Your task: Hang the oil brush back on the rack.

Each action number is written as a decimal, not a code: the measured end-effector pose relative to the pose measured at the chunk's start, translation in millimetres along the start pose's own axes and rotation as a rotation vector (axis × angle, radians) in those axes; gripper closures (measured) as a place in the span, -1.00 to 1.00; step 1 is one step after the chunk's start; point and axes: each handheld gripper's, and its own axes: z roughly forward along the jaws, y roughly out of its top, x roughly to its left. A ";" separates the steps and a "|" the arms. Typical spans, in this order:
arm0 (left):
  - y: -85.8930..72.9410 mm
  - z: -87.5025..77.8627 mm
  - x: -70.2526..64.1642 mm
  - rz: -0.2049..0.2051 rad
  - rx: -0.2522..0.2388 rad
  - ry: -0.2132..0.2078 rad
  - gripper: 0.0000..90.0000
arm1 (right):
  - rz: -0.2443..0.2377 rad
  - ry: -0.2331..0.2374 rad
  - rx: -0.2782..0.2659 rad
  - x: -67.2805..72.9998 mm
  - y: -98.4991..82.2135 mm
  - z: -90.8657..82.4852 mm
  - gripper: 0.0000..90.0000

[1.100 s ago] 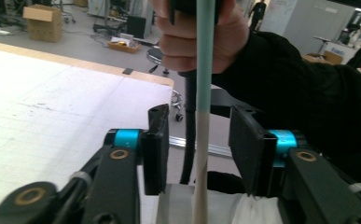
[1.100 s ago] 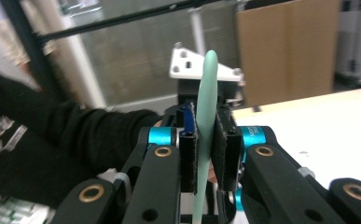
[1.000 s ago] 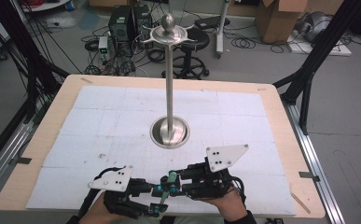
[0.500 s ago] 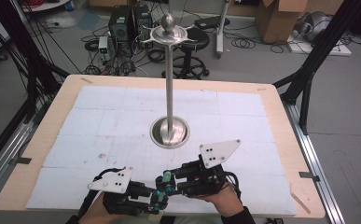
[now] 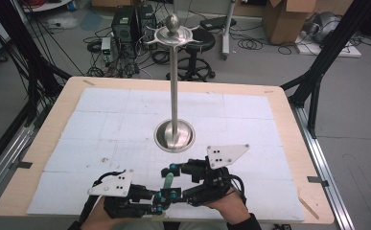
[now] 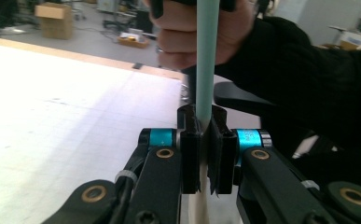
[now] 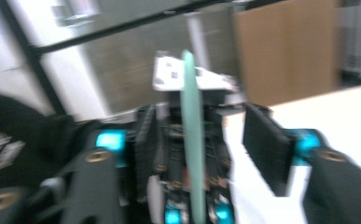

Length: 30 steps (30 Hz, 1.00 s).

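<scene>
A steel stand (image 5: pixel 174 86) rises from a round base at the centre of the white-covered table (image 5: pixel 68 103). At six o'clock from the base, the left gripper (image 5: pixel 161 200) and right gripper (image 5: pixel 169 170) sit close together near the table's front edge, with a pale green stick (image 5: pixel 168 181) upright between them.

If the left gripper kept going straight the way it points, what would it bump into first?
Probably the right hand. The left gripper, shut on the green stick, points along the stick, straight at that hand and its black sleeve. How far off they are is hard to tell.
</scene>
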 end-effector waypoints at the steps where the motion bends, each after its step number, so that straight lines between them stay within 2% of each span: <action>1: 0.4 -1.4 0.5 -0.004 -0.009 0.022 0.87 | 0.001 -0.038 -0.002 0.4 -0.4 -0.8 -0.15; 3: 1.1 -4.4 1.4 -0.007 -0.020 0.078 0.87 | 0.000 -0.123 -0.026 3.8 -1.7 -2.2 -0.40; 4: 1.4 -5.6 1.8 -0.005 -0.019 0.099 0.87 | 0.000 -0.183 -0.040 5.8 -2.6 -3.3 -0.41; 5: 1.4 -6.5 1.8 -0.008 -0.024 0.132 0.87 | -0.002 -0.213 -0.049 7.3 -3.3 -4.0 -0.41; 8: 2.0 -9.5 2.8 -0.014 -0.031 0.217 0.87 | -0.021 -0.342 -0.073 12.5 -7.2 -6.2 -0.46; 10: 1.9 -11.0 3.5 -0.024 -0.046 0.255 0.87 | -0.026 -0.418 -0.089 16.2 -9.8 -6.6 -0.49; 12: 2.1 -12.2 4.1 -0.023 -0.054 0.286 0.87 | -0.047 -0.464 -0.089 18.7 -11.6 -5.7 -0.49; 16: 3.7 -11.0 4.8 -0.032 -0.058 0.363 0.87 | -0.069 -0.539 -0.079 23.1 -13.5 -1.2 -0.52; 19: 6.2 -7.9 5.2 -0.033 -0.057 0.401 0.87 | -0.061 -0.576 -0.074 24.0 -13.9 3.3 -0.51; 24: 8.2 -0.6 4.7 -0.022 -0.053 0.413 0.87 | -0.069 -0.619 -0.078 27.3 -10.8 7.7 -0.43; 30: 11.1 11.1 1.9 -0.017 -0.046 0.451 0.87 | -0.079 -0.670 -0.074 30.1 -6.7 13.7 -0.23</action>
